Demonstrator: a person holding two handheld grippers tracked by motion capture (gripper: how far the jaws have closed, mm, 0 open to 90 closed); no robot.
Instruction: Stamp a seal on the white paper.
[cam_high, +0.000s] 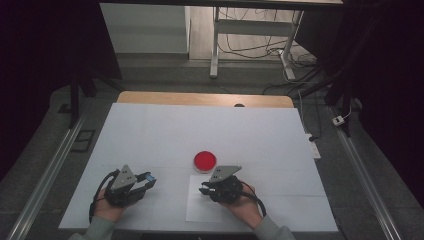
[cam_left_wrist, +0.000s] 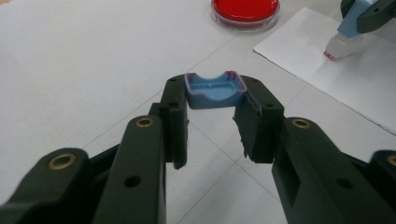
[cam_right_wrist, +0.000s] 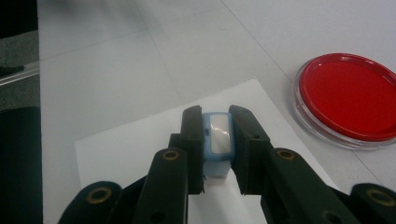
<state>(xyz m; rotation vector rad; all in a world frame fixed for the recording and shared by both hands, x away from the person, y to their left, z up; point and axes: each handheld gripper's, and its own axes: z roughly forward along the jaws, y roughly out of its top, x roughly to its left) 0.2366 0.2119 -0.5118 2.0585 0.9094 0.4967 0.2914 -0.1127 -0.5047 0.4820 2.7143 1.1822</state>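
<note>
The work in hand looks like stamping: the right tongs (cam_right_wrist: 217, 154) pinch a small light-blue stamp (cam_right_wrist: 218, 142) by its two sides, and in the left gripper view its pale, red-edged lower end (cam_left_wrist: 337, 49) is at or just above the white sheet of paper (cam_left_wrist: 345, 70); whether it actually touches I cannot tell from this angle. The left tongs (cam_left_wrist: 212, 116) are closed on the stamp's blue cap (cam_left_wrist: 215, 89), held hollow side up above the table (cam_high: 150, 135), well to the left of the sheet. The red ink dish (cam_high: 205, 160) sits just beyond the paper's far edge.

To do the press well, keep the stamp square to the sheet, so that its whole face meets the paper at once; a tilt would likely print one edge only. Come straight down, hold briefly with even pressure, then lift straight up with no sideways drag (a slide would smear the wet mark). The grip sits fairly high on the body, so press gently enough that the stamp does not rock between the jaws. The sheet lies loose on the table and may lift with the stamp; a slow, vertical release should help. Keep the cap level and out of the way until it is needed.
</note>
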